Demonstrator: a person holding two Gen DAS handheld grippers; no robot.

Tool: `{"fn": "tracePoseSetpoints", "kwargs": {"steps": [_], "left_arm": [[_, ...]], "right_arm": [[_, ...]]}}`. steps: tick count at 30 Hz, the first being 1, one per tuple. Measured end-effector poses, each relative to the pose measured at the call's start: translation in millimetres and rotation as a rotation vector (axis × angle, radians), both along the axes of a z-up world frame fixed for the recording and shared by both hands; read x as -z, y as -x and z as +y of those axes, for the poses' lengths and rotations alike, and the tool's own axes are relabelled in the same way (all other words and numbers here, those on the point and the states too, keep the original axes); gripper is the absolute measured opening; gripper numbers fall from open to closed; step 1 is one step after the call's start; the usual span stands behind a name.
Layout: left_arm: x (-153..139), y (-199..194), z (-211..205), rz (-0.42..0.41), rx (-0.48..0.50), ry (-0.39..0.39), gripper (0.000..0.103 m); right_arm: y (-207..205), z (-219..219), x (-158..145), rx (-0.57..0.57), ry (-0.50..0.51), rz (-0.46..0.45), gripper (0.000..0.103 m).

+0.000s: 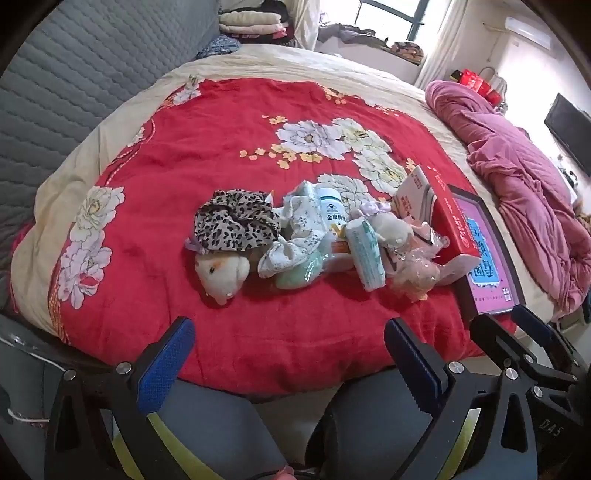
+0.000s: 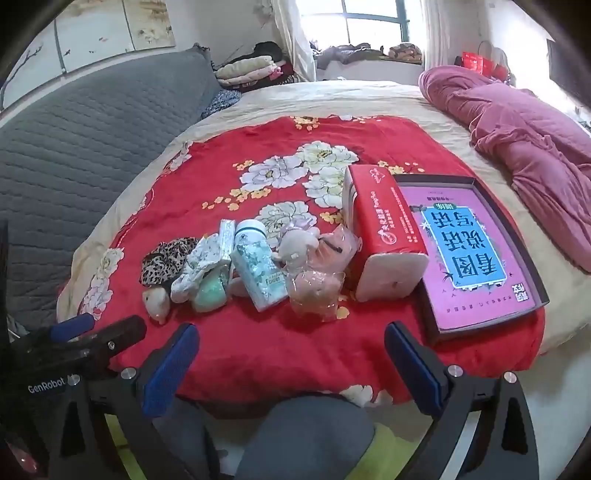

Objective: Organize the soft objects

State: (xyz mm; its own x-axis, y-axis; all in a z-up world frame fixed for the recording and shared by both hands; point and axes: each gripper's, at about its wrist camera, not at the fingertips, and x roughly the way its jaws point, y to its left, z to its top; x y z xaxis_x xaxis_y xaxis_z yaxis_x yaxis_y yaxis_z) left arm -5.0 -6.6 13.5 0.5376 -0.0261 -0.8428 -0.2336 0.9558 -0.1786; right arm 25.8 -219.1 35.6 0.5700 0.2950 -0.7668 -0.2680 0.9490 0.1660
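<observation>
Red floral blanket (image 1: pixel 221 147) carries the whole jumble in one heap at its middle: leopard cloth (image 1: pixel 236 221), white plush (image 1: pixel 219 275) and bagged toys beside the red box (image 2: pixel 384 236) and dark tray (image 2: pixel 436 334). The left gripper (image 1: pixel 288 354) and right gripper (image 2: pixel 291 354) hang spread and empty at the near edge, likely poised to sort.

- A home bedroom: a bed (image 2: pixel 388 99) fills the room under a red floral blanket (image 2: pixel 229 177).
- Left of the bed, a grey quilted headboard (image 2: pixel 74 147).
- Beyond the bed, a curtained window (image 2: pixel 369 22) and folded bedding (image 2: pixel 247 68).
</observation>
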Motion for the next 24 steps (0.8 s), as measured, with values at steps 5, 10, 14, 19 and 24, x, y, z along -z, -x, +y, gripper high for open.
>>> {"fn": "tracePoseSetpoints", "kwargs": {"steps": [5,10,14,19,24], "left_arm": [[-2.6,0.9,-0.4,-0.004,0.002,0.011,0.102],[-4.4,1.1,-2.6,-0.01,0.008,-0.002,0.103],[-4.0,1.6,-2.1,-0.008,0.007,-0.007,0.103],[-4.9,3.8,-1.6,-0.01,0.005,-0.014,0.103],[-5.0,3.9,-3.4,-0.009,0.01,-0.014,0.103]], "right_arm": [[3.7,0.4,-2.8,0.007,0.006,-0.013,0.101],[5.8,1.4,-6.6,0.004,0.007,-0.02,0.101],[7.0,2.6,-7.6,0.0,0.011,-0.022,0.101],[6.7,3.5,-7.9,-0.003,0.011,-0.023,0.101],[6.8,5.1,-7.5,-0.005,0.013,-0.024,0.101]]}}
